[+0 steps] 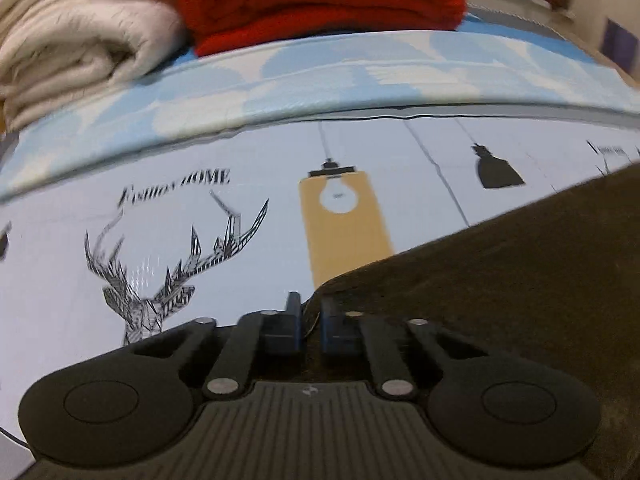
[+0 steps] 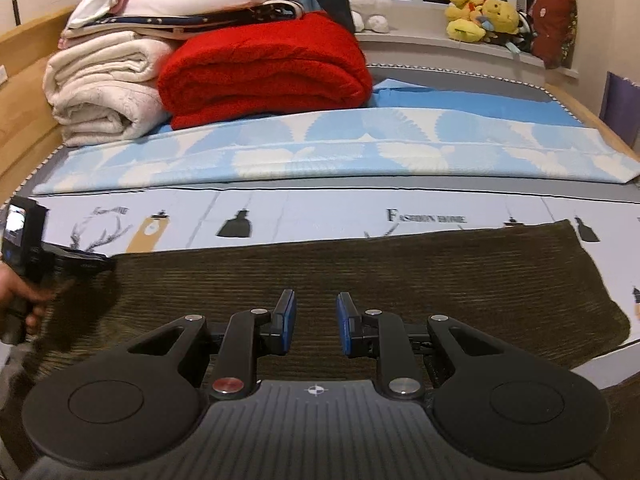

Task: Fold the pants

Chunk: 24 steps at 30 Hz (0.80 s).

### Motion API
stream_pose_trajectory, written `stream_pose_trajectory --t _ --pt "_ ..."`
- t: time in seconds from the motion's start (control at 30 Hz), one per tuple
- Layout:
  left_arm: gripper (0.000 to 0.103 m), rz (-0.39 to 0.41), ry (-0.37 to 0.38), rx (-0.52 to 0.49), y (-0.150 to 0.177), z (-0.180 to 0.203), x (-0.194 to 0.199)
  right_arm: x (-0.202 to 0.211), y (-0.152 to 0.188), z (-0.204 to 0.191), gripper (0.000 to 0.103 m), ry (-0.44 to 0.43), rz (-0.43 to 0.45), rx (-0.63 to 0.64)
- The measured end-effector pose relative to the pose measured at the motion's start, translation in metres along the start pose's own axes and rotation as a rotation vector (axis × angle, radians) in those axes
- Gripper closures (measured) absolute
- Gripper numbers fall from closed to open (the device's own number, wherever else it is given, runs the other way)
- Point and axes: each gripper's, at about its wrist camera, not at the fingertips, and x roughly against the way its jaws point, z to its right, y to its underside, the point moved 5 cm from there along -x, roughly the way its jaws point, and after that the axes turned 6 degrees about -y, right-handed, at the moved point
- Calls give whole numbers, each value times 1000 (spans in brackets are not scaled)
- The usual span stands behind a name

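Dark brown corduroy pants (image 2: 360,264) lie flat across a printed sheet (image 2: 320,210) on the bed. In the left wrist view the pants (image 1: 500,280) fill the lower right, and their near corner runs in between the fingers of my left gripper (image 1: 310,314), which is shut on that edge. The right wrist view shows the same left gripper (image 2: 106,262) at the pants' left end, held by a hand (image 2: 16,292). My right gripper (image 2: 316,314) stands open over the middle of the pants, its blue pads (image 2: 290,312) apart with nothing pinched between them.
A folded red blanket (image 2: 264,68) and cream blankets (image 2: 100,92) are stacked at the back left. A folded blue-and-white sheet (image 2: 320,152) lies across the bed behind the printed sheet. Plush toys (image 2: 480,16) sit on the window ledge. A wooden frame (image 2: 24,80) borders the left.
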Motion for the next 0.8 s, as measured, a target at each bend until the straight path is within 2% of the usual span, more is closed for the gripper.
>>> stream_pose_trajectory --t 0.17,0.37,0.43,0.57,0.7,0.77,0.8 --pt "100 32 9 -37 3 6 39 -1 4 27 80 69 -38 -43" --pt "100 62 36 -139 28 25 130 4 15 56 80 106 -73 -149" --pt "101 63 74 -152 47 36 167 9 19 61 80 107 -71 -180" --pt "101 67 124 -224 109 67 234 19 23 64 80 95 -63 -225" --pt "99 12 165 -318 165 93 257 31 28 60 80 77 -56 -250" --pt "91 -3 183 -263 173 84 258 36 32 59 80 74 -61 -252" --pt "85 -7 163 -170 172 68 258 37 34 59 80 76 -65 -255"
